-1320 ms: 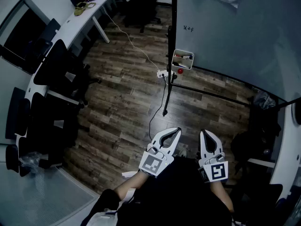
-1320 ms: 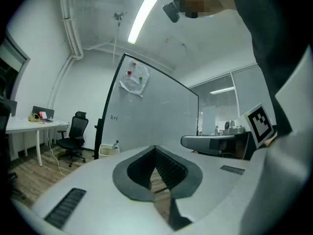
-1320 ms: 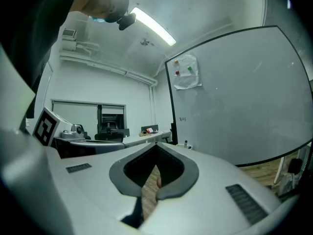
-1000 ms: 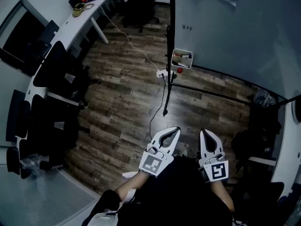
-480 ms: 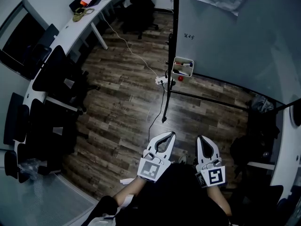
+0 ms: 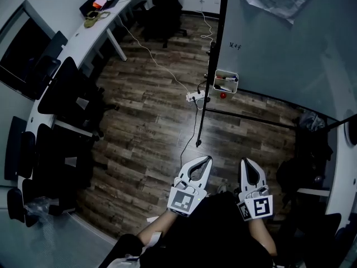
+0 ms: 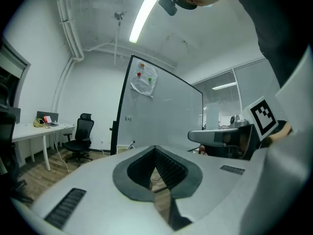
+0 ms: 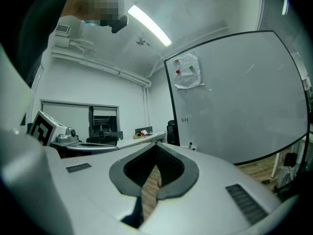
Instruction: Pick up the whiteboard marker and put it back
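**Gripper state.** The left gripper [image 6: 206,160] has its jaws fully together. Its own view shows the ribbed pads meeting at the tips with nothing between them. The right gripper [image 6: 246,161] is the same: jaws together, nothing held. Both point roughly level, side by side, in front of the person's body.

**Location of the task item.** A small white tray [image 6: 216,80] hangs on the lower edge of the whiteboard [image 6: 290,54], beside the dark upright frame post. A dark whiteboard marker [image 6: 226,78] appears to lie in the tray, possibly with a second below it. At this range the contents are too small to tell apart with confidence. A small red object [image 6: 223,95] sits just under the tray.

**Governing relation.** The tray lies straight ahead of both grippers and well apart from them, across open wooden floor [image 6: 150,121]. Its position falls about midway between the lines of the two grippers, so neither hand is clearly nearer. The long axis of the marker seems to run along the face of the board, crosswise to the direction in which the grippers point.

**Next move, as judged.** The approach is not complete. Either gripper must open before it reaches the tray, and its jaws must close across the barrel, not along it.
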`<state>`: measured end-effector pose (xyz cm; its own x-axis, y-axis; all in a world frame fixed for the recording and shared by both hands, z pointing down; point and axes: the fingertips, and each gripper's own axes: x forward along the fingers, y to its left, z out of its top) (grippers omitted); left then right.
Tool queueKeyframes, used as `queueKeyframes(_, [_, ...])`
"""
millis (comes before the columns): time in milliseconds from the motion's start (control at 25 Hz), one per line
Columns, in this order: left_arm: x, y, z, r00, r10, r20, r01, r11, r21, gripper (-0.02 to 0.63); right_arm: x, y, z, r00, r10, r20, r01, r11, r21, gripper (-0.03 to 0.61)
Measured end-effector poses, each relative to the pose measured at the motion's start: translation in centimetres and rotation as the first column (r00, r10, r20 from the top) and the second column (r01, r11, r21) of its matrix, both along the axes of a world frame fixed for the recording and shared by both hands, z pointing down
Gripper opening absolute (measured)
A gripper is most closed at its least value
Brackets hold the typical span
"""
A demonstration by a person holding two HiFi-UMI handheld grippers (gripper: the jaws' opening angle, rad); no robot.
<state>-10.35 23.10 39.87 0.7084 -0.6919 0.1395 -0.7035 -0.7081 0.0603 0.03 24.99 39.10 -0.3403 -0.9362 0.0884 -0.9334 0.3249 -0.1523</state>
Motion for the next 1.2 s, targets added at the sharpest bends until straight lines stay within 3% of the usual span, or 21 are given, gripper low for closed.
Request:
queueKeyframes(240, [-1.2,-0.9,0.2,0.998,0.003,-0.061,-0.004,1.000,-0.017,0.008,-0.4,-0.2,-0.2,0.998,0.059,0.007,-0.059,0.998,-0.008,0.015])
queueKeyframes(440, [-0.8,-1.6,0.7,0.999,0.019,-0.046,-0.020,0.999,-0.027,0.008,-0.3,-0.6,0.2,0.998,0.061,0.000,-0.061,0.998,-0.021,0.015])
queueKeyframes(720, [2.0,-4.1,0.2,0.999,0.029,-0.025,-0.029,0.999,-0.014,0.008,1.5,-3.8,0.6,0.999,0.032,0.007,-0.032,0.999,-0.017,0.015])
queueKeyframes(880, [3.4,-5.8,0.9,0.998,0.002,-0.067,-0.005,0.999,-0.044,0.008,2.8,-6.2,0.4,1.000,0.019,0.017,-0.019,1.000,-0.006,0.015])
queueKeyframes(1200, [6.7,-9.8,1.6,1.000,-0.005,-0.016,0.005,1.000,-0.025,0.008,5.7,-10.2,0.7,1.000,-0.010,0.023,0.010,1.000,-0.003,0.015])
